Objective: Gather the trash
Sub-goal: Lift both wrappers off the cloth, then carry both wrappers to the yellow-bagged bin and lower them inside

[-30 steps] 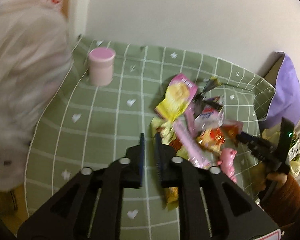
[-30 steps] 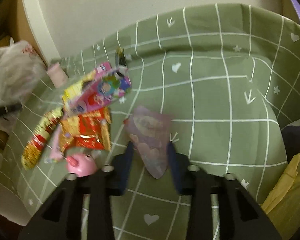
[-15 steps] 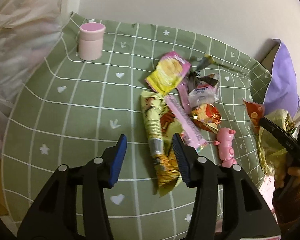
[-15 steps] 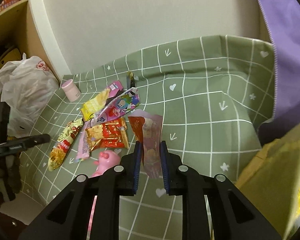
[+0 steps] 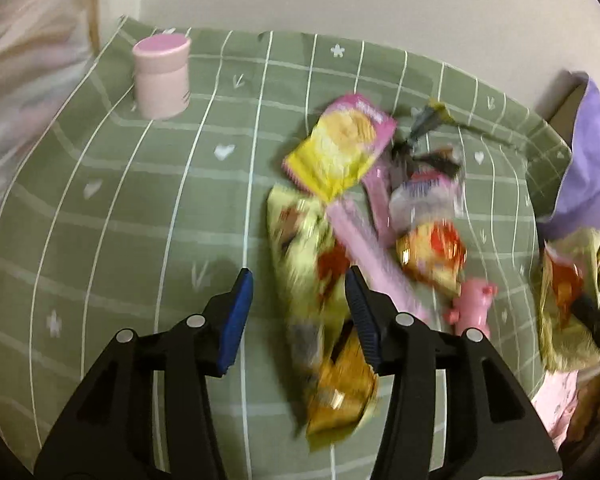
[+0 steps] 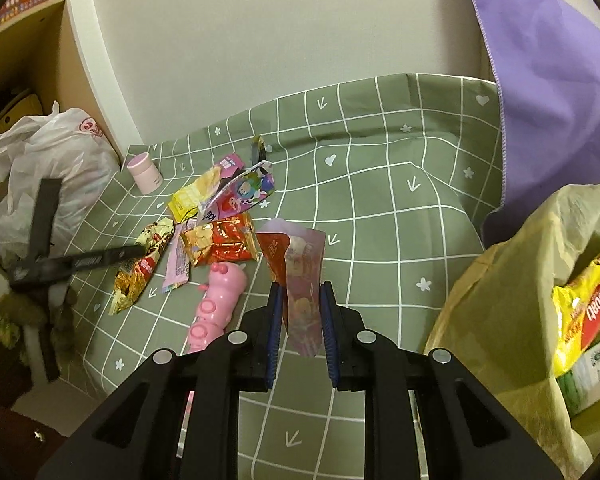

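A green checked cloth (image 6: 380, 184) is covering the table and carrying everything else. One purple cloth (image 6: 548, 80) is hanging at the far right corner. One white plastic bag (image 6: 40, 176) is slumping off the table's left end against a shelf; what is lying inside cannot be told. One olive-yellow trash bag (image 6: 512, 280) is gaping just beside the right edge, and a yellow-and-red snack packet (image 6: 588, 312) is sitting in it on top of some white and green packaging.

The wrappers are lying in one loose cluster on the middle of the cloth; seven can be counted there, some overlapping: a long yellow-and-gold wrapper (image 5: 316, 304), a pink strip wrapper (image 5: 376, 256), a yellow-and-pink wrapper (image 5: 340, 148), a cartoon-printed wrapper (image 6: 244, 192), a red-and-gold wrapper (image 6: 220, 240), a white-and-purple wrapper (image 5: 424, 200) and a dark twisted wrapper (image 6: 258, 148). One pink pig toy (image 6: 216, 304) is lying just beside the cluster, and one small pink jar (image 6: 144, 172) is standing upright, well apart, near the white bag.

The right gripper (image 6: 301, 304) is pinching an eighth piece, a purple-and-red pouch (image 6: 300, 272), its jaws clamped on the pouch's lower end, lifted above the cloth near the trash bag. The left gripper (image 5: 300, 292) is hovering over the long yellow-and-gold wrapper, jaws spread wide, one either side of it, gripping nothing.
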The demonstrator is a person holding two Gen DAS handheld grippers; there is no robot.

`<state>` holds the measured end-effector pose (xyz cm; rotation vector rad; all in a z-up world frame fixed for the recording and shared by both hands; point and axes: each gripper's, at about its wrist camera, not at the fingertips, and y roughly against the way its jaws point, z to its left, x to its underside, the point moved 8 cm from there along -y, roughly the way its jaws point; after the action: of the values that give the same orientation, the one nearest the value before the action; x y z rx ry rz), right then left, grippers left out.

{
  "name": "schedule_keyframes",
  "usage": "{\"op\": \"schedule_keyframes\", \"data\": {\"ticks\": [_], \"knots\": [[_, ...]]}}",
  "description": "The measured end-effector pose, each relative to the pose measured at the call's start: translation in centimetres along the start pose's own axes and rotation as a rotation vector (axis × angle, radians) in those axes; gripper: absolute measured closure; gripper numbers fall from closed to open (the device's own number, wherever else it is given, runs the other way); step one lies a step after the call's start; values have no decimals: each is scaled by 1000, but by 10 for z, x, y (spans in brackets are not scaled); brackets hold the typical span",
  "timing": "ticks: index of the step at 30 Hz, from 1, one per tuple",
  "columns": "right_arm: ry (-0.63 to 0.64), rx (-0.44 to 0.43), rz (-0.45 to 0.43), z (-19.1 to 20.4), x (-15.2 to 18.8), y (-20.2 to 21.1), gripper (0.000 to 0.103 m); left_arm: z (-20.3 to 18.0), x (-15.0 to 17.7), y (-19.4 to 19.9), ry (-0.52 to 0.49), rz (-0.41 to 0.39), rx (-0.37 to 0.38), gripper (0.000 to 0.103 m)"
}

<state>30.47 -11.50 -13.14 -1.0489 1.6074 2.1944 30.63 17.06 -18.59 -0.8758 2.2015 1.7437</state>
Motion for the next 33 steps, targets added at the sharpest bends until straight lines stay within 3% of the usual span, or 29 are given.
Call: {"op": "schedule_keyframes", "data": {"ticks": [3,7,8,9,10,16,24,28,33], "knots": [[7,10,-17,1,0,10,84,-2,-17,-11,-6,58,28,57],[-2,24,-27,-2,3,18,84,0,-23,-32,-67,138,-34,58],[-7,31,-31,-3,4,21,84,-2,-26,-32,-85,125,-41,62],[-9,37,-37,-3,4,24,84,-4,-26,-32,-93,125,-34,79],[-10,40,-42,-3,4,27,84,-8,-27,-29,-89,121,-10,80],[-19,90,-93,-10,-2,48,84,-45,-51,31,-120,-67,94,81],[-52,180,-234,-33,-29,100,84,-131,-100,145,-189,-452,257,81],[-65,227,-290,-47,-36,129,84,-187,-107,163,-258,-507,365,81],[-90,317,-328,-75,-32,165,84,-260,-101,158,-330,-462,500,81]]}}
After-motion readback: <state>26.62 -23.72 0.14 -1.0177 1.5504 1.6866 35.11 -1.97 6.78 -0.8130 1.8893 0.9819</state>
